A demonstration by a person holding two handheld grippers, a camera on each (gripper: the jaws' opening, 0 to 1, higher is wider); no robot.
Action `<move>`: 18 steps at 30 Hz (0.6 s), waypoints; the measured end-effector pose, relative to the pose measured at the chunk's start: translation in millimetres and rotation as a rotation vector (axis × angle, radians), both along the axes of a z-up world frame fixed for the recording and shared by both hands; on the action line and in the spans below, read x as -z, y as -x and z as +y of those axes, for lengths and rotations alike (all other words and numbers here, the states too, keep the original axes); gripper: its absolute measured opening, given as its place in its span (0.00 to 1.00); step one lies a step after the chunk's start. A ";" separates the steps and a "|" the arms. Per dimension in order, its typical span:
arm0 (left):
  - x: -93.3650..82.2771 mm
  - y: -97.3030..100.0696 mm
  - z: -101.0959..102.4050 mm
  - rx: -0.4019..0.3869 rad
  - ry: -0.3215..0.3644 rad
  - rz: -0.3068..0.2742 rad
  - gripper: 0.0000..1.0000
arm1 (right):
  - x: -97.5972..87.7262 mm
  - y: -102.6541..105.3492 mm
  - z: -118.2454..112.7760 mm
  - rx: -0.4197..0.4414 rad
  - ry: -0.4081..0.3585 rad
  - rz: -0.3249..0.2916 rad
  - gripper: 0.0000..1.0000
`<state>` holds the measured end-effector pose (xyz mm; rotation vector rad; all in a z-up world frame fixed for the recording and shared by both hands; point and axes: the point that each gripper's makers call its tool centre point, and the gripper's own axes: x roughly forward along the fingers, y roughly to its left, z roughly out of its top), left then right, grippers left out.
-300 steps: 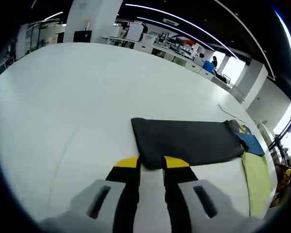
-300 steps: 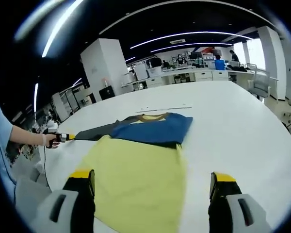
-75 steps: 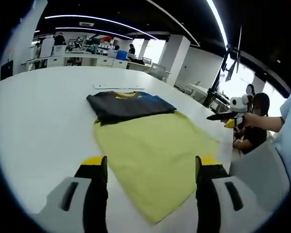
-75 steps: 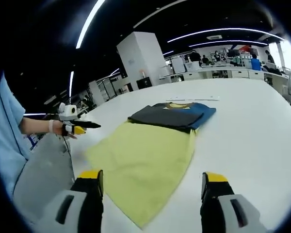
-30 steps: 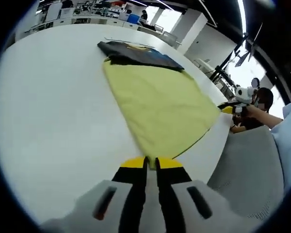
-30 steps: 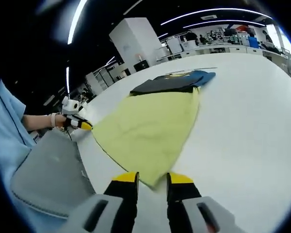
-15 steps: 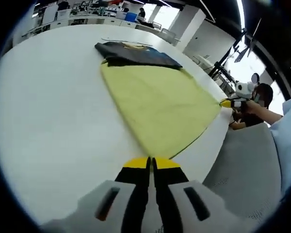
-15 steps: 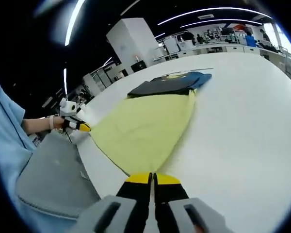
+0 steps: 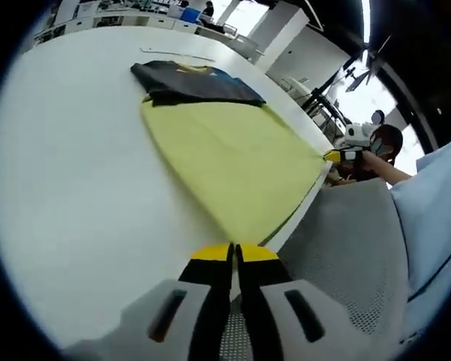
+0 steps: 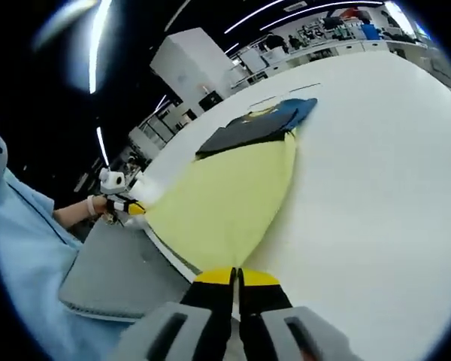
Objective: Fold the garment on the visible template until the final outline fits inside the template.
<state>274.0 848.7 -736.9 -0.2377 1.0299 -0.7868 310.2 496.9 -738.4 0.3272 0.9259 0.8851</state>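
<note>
Garment: yellow garment (image 9: 237, 162) lies spread on the white desk (image 9: 75, 173), its near hem at the desk edge closest to me. Far end meets a dark, already folded part (image 9: 192, 83) with a blue part beside it.
Same garment, right gripper view: yellow panel (image 10: 218, 203) fans out from my claw tips toward the dark and blue part (image 10: 259, 124).
Left claw: left claw (image 9: 234, 254) pinched tight on one near hem corner of the yellow cloth, yellow tips touching, no gap I can see.
Right claw: right claw (image 10: 236, 276) clamped on the other near hem corner, tips together.
Cross-check: in the left gripper view I see the right claw (image 9: 333, 156) at the cloth's far corner, held by a hand (image 9: 368, 159). In the right gripper view the left claw (image 10: 134, 208) sits at the opposite corner, hand (image 10: 98, 204) behind it.
Hem: edge runs between the two claws along the desk edge.
Template: can't tell its outline under the cloth.
Below desk edge: grey mesh chair (image 9: 346, 248), light blue sleeve (image 10: 22, 248).
</note>
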 end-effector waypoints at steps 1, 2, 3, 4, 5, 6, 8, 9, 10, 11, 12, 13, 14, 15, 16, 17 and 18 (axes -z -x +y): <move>0.0 3.1 -1.0 -0.002 0.006 0.011 0.00 | -1.1 3.6 0.5 0.003 -0.007 0.006 0.00; -0.9 7.7 -3.1 -0.006 0.013 0.030 0.00 | -2.1 8.3 0.7 0.011 -0.016 0.017 0.00; -1.4 10.6 -4.1 -0.004 0.016 0.037 0.00 | -2.9 11.4 1.0 0.012 -0.020 0.021 0.00; -2.8 14.4 -5.8 -0.001 0.019 0.043 0.00 | -3.6 16.1 1.1 0.015 -0.024 0.028 0.00; -3.5 17.1 -6.5 0.002 0.021 0.044 0.00 | -3.9 18.8 1.1 0.017 -0.026 0.031 0.00; -4.2 19.7 -7.1 0.007 0.022 0.045 0.00 | -4.4 22.4 1.0 0.019 -0.028 0.032 0.00; -5.2 22.8 -6.7 0.005 0.025 0.056 0.00 | -5.5 26.9 1.9 0.022 -0.038 0.045 0.00; -6.5 24.1 -6.6 0.003 0.029 0.060 0.00 | -6.1 30.0 2.1 0.019 -0.043 0.051 0.00; -8.7 25.3 -6.5 -0.003 0.036 0.064 0.00 | -6.3 32.0 2.1 0.019 -0.045 0.055 0.00; -10.5 26.4 -7.0 -0.004 0.042 0.065 0.00 | -6.4 33.5 1.4 0.020 -0.046 0.057 0.00; -12.6 27.0 -7.2 -0.008 0.050 0.066 0.00 | -6.6 34.6 1.2 0.022 -0.047 0.058 0.00; -13.6 27.5 -7.5 -0.012 0.054 0.069 0.00 | -6.4 34.7 0.5 0.025 -0.050 0.060 0.00; -15.5 28.6 -8.3 -0.013 0.061 0.073 0.00 | -7.0 35.7 0.3 0.025 -0.051 0.063 0.00; -16.4 29.4 -8.5 -0.014 0.064 0.074 0.00 | -7.6 36.1 -0.1 0.027 -0.055 0.065 0.00; -17.6 30.9 -8.3 -0.013 0.063 0.076 0.00 | -8.5 37.2 -0.4 0.026 -0.062 0.071 0.00; -18.4 32.0 -7.9 -0.011 0.062 0.074 0.00 | -8.8 38.1 -0.9 0.023 -0.066 0.077 0.00; -18.8 32.4 -7.1 -0.013 0.061 0.070 0.00 | -8.9 39.3 -1.2 0.022 -0.070 0.083 0.00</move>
